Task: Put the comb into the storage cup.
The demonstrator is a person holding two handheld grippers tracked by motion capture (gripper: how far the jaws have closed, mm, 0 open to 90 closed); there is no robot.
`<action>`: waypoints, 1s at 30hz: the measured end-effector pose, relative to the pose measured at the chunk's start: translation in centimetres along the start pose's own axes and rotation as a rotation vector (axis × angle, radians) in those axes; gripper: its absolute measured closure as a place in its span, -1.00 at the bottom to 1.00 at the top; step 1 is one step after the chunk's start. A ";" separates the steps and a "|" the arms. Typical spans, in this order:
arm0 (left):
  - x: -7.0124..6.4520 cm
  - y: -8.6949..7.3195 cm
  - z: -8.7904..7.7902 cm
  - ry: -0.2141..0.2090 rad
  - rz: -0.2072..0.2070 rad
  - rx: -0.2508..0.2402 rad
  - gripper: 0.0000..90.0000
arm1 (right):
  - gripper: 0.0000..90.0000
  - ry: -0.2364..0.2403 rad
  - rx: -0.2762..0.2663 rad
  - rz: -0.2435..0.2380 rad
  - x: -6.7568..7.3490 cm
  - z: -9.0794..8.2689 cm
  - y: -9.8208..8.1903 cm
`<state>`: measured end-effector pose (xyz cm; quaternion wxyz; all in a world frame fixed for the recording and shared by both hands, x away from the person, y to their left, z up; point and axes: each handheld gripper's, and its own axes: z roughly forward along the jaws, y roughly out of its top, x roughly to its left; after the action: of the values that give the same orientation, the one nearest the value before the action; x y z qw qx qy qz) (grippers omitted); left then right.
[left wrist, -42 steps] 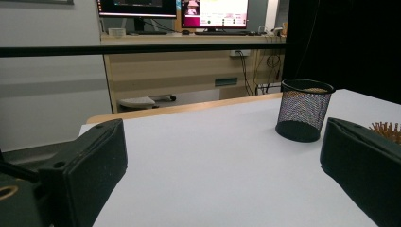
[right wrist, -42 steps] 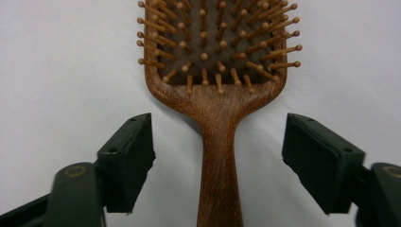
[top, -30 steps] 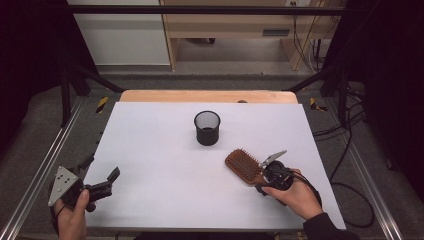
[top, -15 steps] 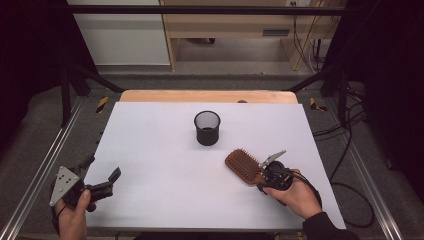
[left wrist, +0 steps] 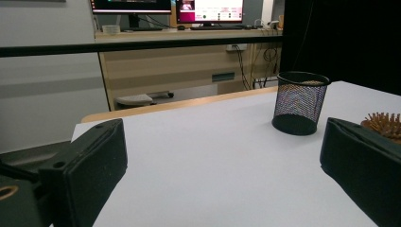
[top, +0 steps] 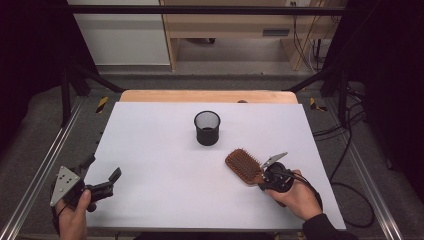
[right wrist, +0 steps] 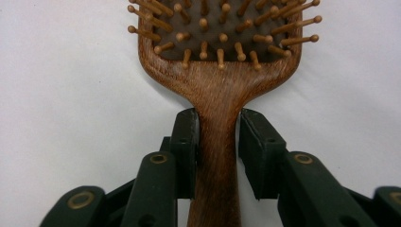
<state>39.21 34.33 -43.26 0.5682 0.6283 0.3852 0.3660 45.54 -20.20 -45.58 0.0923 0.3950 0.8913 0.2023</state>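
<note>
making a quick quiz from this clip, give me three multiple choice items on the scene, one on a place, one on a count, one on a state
1. Where does the black mesh pen cup stand on the white table?
A. near the middle, toward the far edge
B. at the near left corner
C. off the table on the floor

2. How many brown wooden paddle hairbrushes lie on the table?
A. three
B. one
C. two

3. How does the right gripper stand?
A. wide open above the cup
B. shut on nothing
C. jaws on either side of the brush handle, closed on it

Answers:
1. A, the high view shows the cup mid-table, beyond both grippers.
2. B, a single brush lies bristles up at the right.
3. C, the right gripper view shows both pads against the handle, while the left gripper stands open.
</note>
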 end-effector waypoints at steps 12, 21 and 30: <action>-0.1 0.1 0.0 -0.002 0.006 0.002 -0.96 | 0.61 -0.019 0.003 0.003 0.3 0.0 0.0; 0.0 0.1 0.0 0.001 0.007 0.001 -0.96 | 0.62 -0.017 -0.065 0.019 0.0 -0.1 -0.6; -0.5 0.2 0.0 0.002 0.016 0.006 -0.96 | 0.62 0.000 -0.228 0.039 -0.6 -1.6 -1.2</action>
<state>39.06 33.87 -43.09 0.5632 0.6326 0.3818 0.3700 44.64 -21.82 -44.60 0.1326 0.3993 0.8546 0.3044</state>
